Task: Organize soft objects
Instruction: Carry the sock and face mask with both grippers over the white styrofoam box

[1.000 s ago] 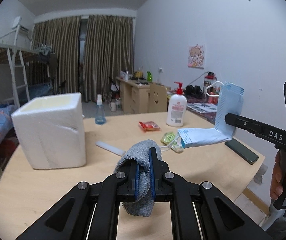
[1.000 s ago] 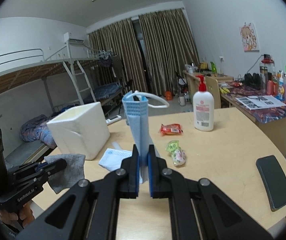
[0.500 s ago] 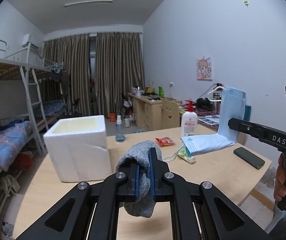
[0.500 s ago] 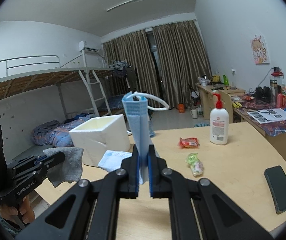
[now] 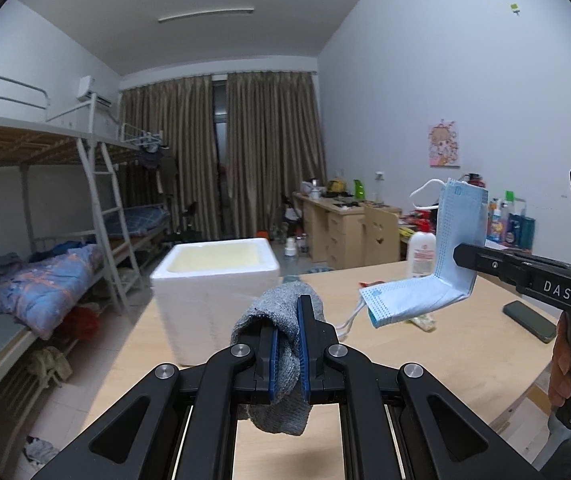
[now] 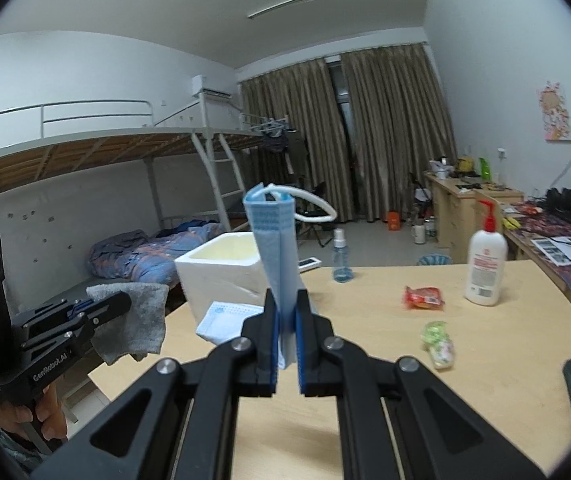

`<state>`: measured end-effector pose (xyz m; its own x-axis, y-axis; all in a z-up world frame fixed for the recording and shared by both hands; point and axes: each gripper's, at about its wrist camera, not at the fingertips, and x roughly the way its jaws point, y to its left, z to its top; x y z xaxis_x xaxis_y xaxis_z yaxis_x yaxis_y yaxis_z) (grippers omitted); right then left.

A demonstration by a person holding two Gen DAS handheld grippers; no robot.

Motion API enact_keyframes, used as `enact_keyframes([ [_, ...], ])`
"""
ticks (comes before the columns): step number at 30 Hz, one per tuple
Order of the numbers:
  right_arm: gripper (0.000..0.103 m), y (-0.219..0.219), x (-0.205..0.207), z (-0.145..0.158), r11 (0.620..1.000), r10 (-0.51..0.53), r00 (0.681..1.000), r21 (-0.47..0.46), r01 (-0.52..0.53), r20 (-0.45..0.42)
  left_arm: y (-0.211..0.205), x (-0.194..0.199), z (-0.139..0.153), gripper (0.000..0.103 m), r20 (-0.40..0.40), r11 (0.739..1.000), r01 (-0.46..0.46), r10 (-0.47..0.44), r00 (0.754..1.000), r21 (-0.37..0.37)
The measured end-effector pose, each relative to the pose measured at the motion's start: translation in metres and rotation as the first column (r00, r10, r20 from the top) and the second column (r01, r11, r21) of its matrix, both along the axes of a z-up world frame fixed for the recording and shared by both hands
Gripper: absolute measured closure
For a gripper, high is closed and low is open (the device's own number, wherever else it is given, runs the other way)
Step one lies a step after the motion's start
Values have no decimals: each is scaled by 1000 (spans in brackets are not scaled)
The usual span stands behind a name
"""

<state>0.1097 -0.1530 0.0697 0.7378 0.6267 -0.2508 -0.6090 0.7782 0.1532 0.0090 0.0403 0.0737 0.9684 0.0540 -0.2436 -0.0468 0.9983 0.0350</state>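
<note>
My left gripper (image 5: 287, 320) is shut on a grey knitted cloth (image 5: 281, 360) that hangs between its jaws, held in the air above the near part of the wooden table (image 5: 445, 360). It also shows in the right wrist view (image 6: 133, 320). My right gripper (image 6: 285, 312) is shut on a folded light-blue face mask (image 6: 275, 248), also in the air; the mask shows bent in the left wrist view (image 5: 437, 272). A white foam box (image 5: 215, 284) with an open top stands on the table beyond both grippers (image 6: 225, 276).
On the table lie a red snack packet (image 6: 423, 298), a green candy bag (image 6: 439, 344), a lotion pump bottle (image 6: 485, 268), a small spray bottle (image 6: 341, 258) and a dark phone (image 5: 529, 320). A bunk bed (image 5: 45, 240) stands left, a cluttered desk right.
Both grippers have risen and drawn back from the table with their loads still held. The foam box and table items now sit lower and farther off in both views.
</note>
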Motion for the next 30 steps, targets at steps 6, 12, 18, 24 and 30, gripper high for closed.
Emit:
enact_keyframes([
  [6, 93, 27, 1, 1, 998, 64, 998, -9, -64, 1, 19, -2, 2, 94, -1, 999, -40, 40, 999, -4],
  [12, 93, 44, 6, 3, 995, 96, 995, -21, -96, -2, 29, 10, 5, 94, -8, 999, -52, 52, 999, -11],
  [18, 93, 56, 20, 9, 993, 110, 994, -32, -111, -8, 40, 21, 12, 94, -7, 998, -60, 60, 998, -27],
  [24, 93, 65, 31, 21, 992, 119, 993, -42, -119, -5, 49, 36, 24, 94, -1, 997, -67, 67, 998, -30],
  [30, 93, 76, 44, 33, 989, 138, 990, -47, -138, 5, 62, 54, 36, 94, 2, 997, -74, 74, 997, -32],
])
